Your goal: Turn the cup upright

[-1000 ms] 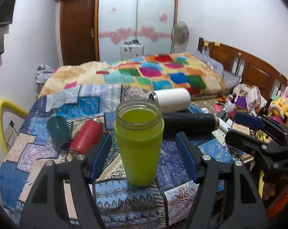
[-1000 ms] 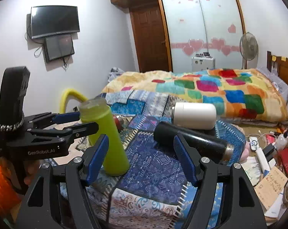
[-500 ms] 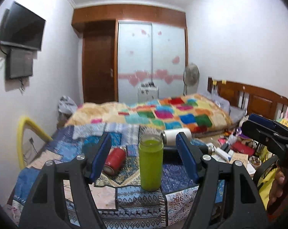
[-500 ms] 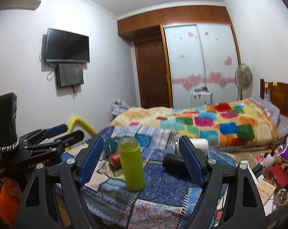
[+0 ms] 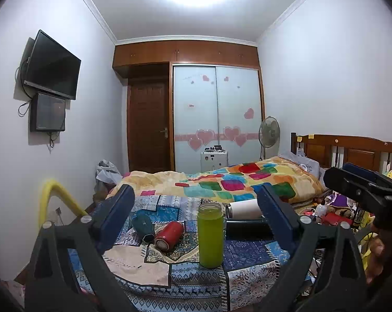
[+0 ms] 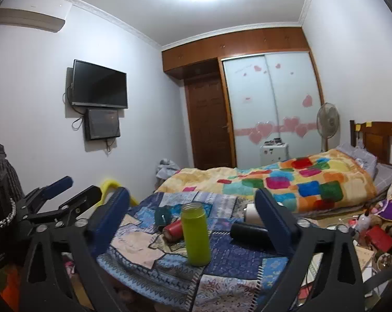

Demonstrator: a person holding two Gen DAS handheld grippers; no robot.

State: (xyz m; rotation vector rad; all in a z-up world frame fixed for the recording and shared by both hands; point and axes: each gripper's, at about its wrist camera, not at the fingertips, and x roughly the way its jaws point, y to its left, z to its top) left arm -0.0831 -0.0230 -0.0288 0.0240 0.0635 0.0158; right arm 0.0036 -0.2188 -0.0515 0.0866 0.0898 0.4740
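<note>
A lime-green cup point(image 5: 211, 235) stands upright on the patchwork cloth of a small table point(image 5: 149, 270); it also shows in the right wrist view point(image 6: 196, 234). My left gripper point(image 5: 196, 208) is open and empty, well back from the cup. My right gripper point(image 6: 193, 210) is open and empty, also well back. A red cup point(image 5: 169, 235), a teal cup point(image 5: 143, 225), a black flask point(image 5: 248, 229) and a white flask point(image 5: 244, 208) lie on their sides behind the green one.
A bed with a colourful quilt point(image 5: 222, 182) lies behind the table. Clutter and toys point(image 5: 333, 215) fill the floor at the right. A yellow chair back point(image 5: 55, 197) stands at the left. The other gripper shows at the right edge point(image 5: 362, 189).
Both grippers have pulled back and up, away from the green cup, which stays upright on the table. The cup looks much smaller and farther now.
</note>
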